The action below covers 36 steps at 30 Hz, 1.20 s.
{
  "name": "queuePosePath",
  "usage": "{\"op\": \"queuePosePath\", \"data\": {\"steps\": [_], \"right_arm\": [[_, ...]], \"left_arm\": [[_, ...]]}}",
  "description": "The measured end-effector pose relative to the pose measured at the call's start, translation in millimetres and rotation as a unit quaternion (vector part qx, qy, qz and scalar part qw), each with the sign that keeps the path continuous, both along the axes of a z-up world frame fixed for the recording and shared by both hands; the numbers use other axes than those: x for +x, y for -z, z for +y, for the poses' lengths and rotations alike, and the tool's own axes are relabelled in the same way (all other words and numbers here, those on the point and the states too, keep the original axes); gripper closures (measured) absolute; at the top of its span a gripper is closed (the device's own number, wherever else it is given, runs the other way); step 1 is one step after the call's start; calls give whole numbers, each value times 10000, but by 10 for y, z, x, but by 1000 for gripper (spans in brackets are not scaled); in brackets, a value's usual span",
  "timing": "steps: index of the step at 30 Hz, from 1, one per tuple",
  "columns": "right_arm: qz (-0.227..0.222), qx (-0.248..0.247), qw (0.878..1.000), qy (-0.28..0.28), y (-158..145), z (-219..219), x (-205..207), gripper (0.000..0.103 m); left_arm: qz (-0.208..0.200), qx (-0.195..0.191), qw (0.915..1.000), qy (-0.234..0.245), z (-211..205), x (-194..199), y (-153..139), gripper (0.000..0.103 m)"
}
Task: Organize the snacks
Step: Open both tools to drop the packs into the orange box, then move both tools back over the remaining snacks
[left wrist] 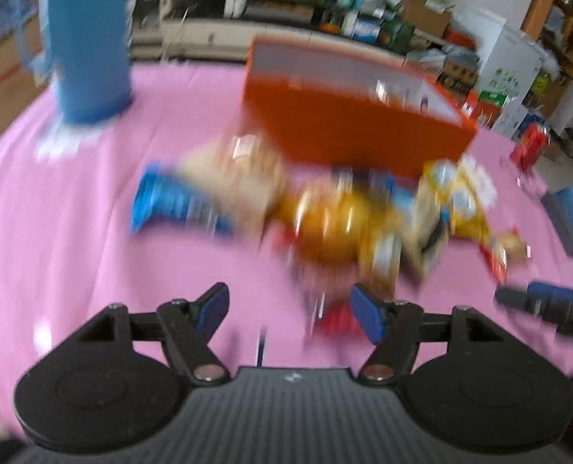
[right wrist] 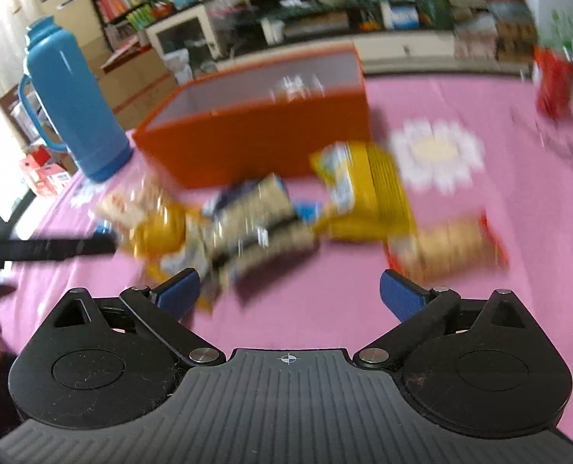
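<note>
Left wrist view, heavy motion blur: the left gripper (left wrist: 289, 311) has its jaws spread wide, nothing between the blue pads (left wrist: 368, 311), above the pink tablecloth (left wrist: 54, 232). The snack packets (left wrist: 325, 216) smear into a heap just ahead, in front of the orange box (left wrist: 348, 127); labels unreadable, single packs hard to separate, though a blue packet (left wrist: 170, 205) lies at the heap's left end. The heap's long axis runs left to right along the box's near wall. The blue thermos (left wrist: 87, 38) is cut off at the top edge. Right wrist view, also blurred: the right gripper (right wrist: 289, 294) is wide open and empty. A yellow packet (right wrist: 367, 189) lies lengthwise toward the box, touching its wall; a red-edged packet (right wrist: 446, 245) lies crosswise, right of the heap.
</note>
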State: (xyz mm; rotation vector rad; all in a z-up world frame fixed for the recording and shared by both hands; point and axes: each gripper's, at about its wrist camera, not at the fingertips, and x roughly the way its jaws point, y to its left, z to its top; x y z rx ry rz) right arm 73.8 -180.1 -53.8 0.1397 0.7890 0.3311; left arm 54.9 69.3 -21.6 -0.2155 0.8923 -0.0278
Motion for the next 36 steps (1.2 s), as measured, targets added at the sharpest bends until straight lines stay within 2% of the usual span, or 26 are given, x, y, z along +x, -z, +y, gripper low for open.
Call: {"op": "queuePosePath", "data": {"steps": [2,5,10,14,17,22,26,31,36], "right_arm": [[123,163,9998,90,90,-73,-131,12],[185,140,9997,99,130,-89,-188,12],[153,215,9996,92,106,-98,-143,11],[151,226,9995,169,123,-177,-134,11],[238,328,9986,354,173,-307,-107,11],[376,497,9964,580,265,-481,-54,11],[478,553,9954,625,334,-516,-43,11],[595,544,9953,540,367,-465,-36,11],[482,373,9974,396,305,-394,-63,9]], "left_arm": [[184,-49,9998,46,-7,-179,102,34],[276,30,9996,111,-78,-184,118,34],[-68,-18,9999,77,-122,182,-48,33],[2,-689,9974,-215,-63,696,-76,32],[196,-1276,9907,-429,-22,1006,8,30],[490,-1638,9821,-785,-26,1236,187,30],[469,-1631,9819,-845,-27,1254,226,32],[683,-1699,9804,-721,28,1120,315,34],[362,-891,9949,-303,-12,565,190,32]]}}
